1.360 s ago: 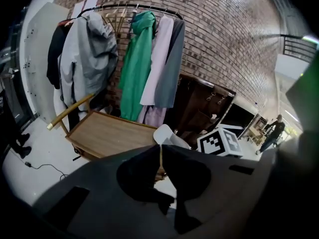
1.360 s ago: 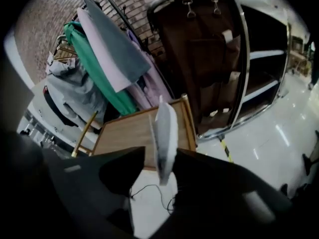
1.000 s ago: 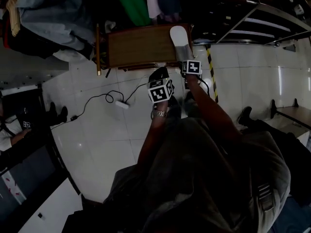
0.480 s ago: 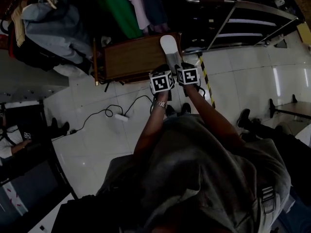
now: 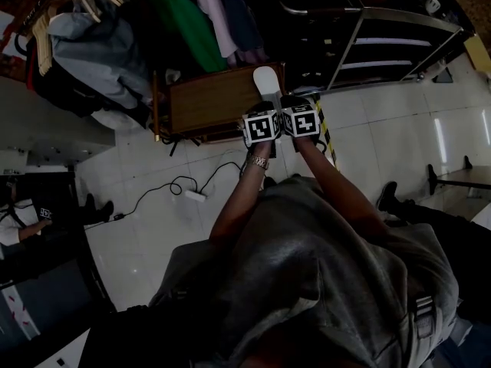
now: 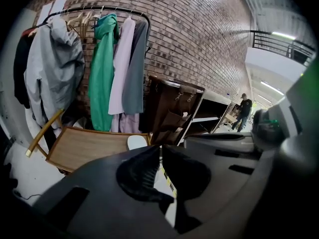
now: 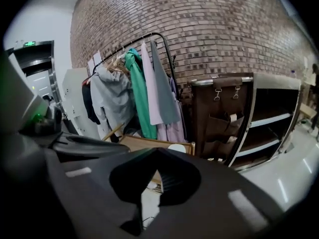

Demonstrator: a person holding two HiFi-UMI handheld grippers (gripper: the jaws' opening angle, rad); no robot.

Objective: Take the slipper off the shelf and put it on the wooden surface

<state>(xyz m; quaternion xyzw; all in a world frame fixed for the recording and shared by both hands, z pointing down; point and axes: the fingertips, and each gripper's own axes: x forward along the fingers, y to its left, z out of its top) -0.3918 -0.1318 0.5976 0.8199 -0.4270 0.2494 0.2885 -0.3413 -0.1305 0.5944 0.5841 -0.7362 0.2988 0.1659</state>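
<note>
Both tongs empty: the right tongs have just been closing and the jaws now meet with nothing between them; the left tongs also show jaws together. I hold them side by side over the near edge of the wooden worktop. The white slipper lies at the worktop's right end, clear of both.

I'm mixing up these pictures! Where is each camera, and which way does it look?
Head view: on the person's head, looking steeply down; shows forearms, torso, left gripper and right gripper.
Left gripper view: rides the left gripper, looking along its shut jaws toward the clothes rack.
Right gripper view: rides the right gripper, whose empty jaws just closed, facing the shelf.
Shared: all show the slipper on the wooden surface.
</note>
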